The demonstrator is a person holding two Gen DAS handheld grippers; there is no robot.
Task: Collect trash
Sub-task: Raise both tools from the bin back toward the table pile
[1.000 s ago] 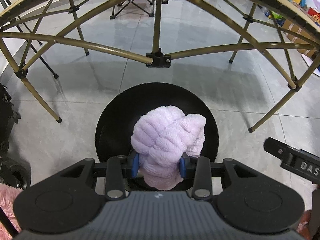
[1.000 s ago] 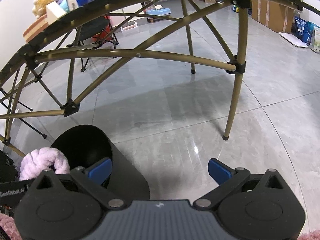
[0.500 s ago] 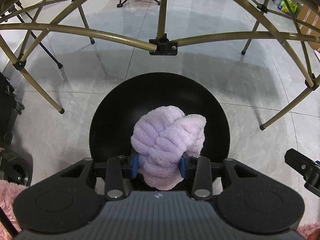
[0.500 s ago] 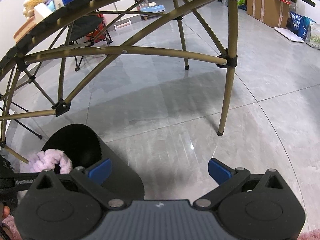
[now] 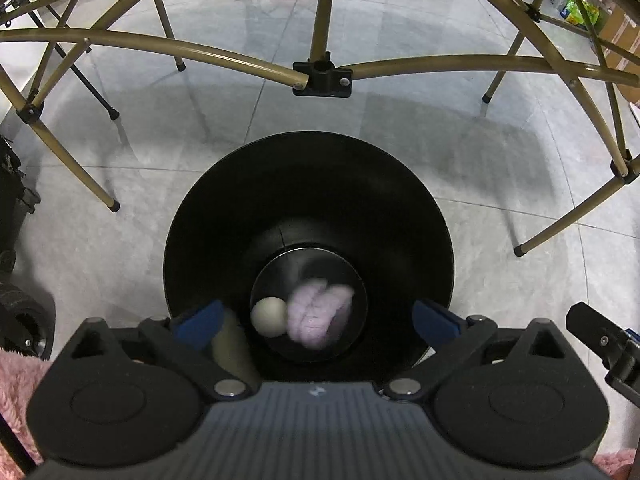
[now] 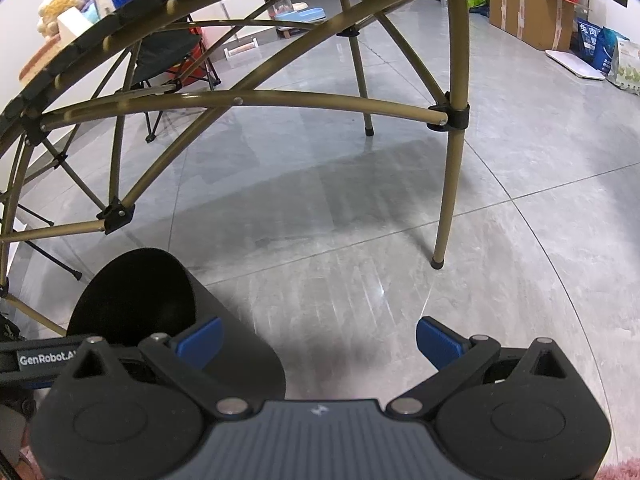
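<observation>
**Lilac cloth lies in the bin, both grippers empty**

Seen from the left wrist, the fluffy lilac cloth (image 5: 318, 316) lies at the bottom of the black trash bin (image 5: 308, 184), blurred, and touches a pale ball (image 5: 269, 316) at its 9 o'clock. The cloth sits deep below and between the blue fingers (image 5: 200, 320) of the left gripper (image 5: 316, 322), clear of both pads. These fingers have just been opening and now stand spread wide over the bin's mouth, with nothing pinched between them and nothing touching them.

From the right wrist, the right gripper (image 6: 318, 344) also has its fingers (image 6: 438, 344) spread wide and holds nothing; only grey floor tiles (image 6: 400, 208) show between them. The same bin (image 6: 136, 296) stands at about 9 o'clock from these fingers, its wall passing just behind the left pad. The olive metal legs of a folding desk (image 6: 452, 184) arch over the floor beyond, at 12 o'clock.
</observation>
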